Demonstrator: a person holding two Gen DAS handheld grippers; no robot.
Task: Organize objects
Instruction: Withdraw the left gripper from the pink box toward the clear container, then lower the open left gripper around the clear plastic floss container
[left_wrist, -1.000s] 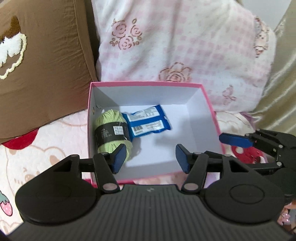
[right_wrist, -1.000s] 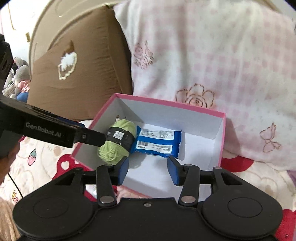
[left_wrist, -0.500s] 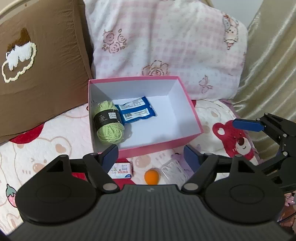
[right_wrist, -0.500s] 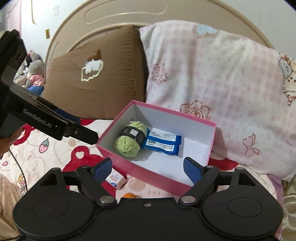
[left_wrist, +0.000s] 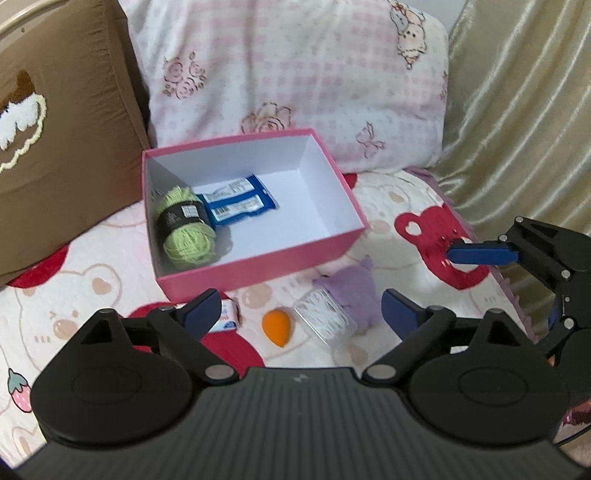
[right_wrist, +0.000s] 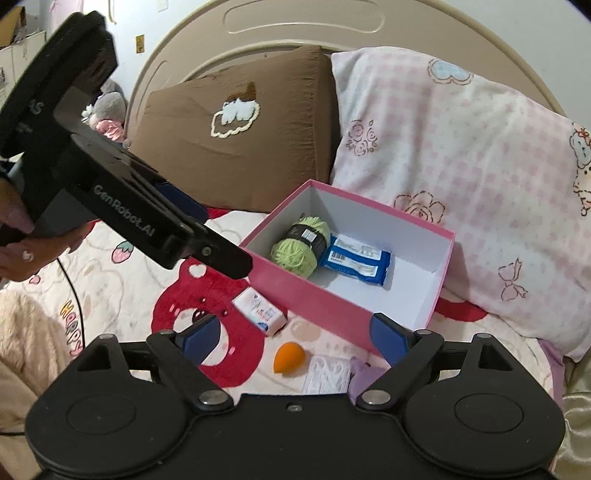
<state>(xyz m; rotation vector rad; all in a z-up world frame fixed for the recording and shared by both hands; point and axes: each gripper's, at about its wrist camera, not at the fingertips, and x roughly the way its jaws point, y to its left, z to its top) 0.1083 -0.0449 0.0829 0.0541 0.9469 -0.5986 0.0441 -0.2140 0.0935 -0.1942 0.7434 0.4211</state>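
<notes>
A pink box (left_wrist: 258, 258) (right_wrist: 314, 299) lies on the bed and holds a green yarn ball (left_wrist: 184, 225) (right_wrist: 299, 247) beside a blue packet (left_wrist: 236, 203) (right_wrist: 354, 260). In front of it lie a small white packet (left_wrist: 227, 319) (right_wrist: 260, 312), an orange sponge (left_wrist: 277, 326) (right_wrist: 290, 352), a clear plastic packet (left_wrist: 325, 317) (right_wrist: 328, 374) and a purple plush (left_wrist: 351, 288) (right_wrist: 364, 373). My left gripper (left_wrist: 301, 306) hovers above these loose items, its jaws opening with nothing between them. My right gripper (right_wrist: 293, 336) hangs open and empty over the same spot.
A brown pillow (right_wrist: 236, 147) and a pink checked pillow (left_wrist: 295, 81) lean behind the box. Gold fabric (left_wrist: 517, 129) borders the bed's right side. A person's hand (right_wrist: 22, 240) grips the left tool at the left edge. The bedsheet (left_wrist: 74, 295) has red bear prints.
Both grippers have drawn back and up from the box and spread their jaws wide. The loose items in front of the box have come into view.
</notes>
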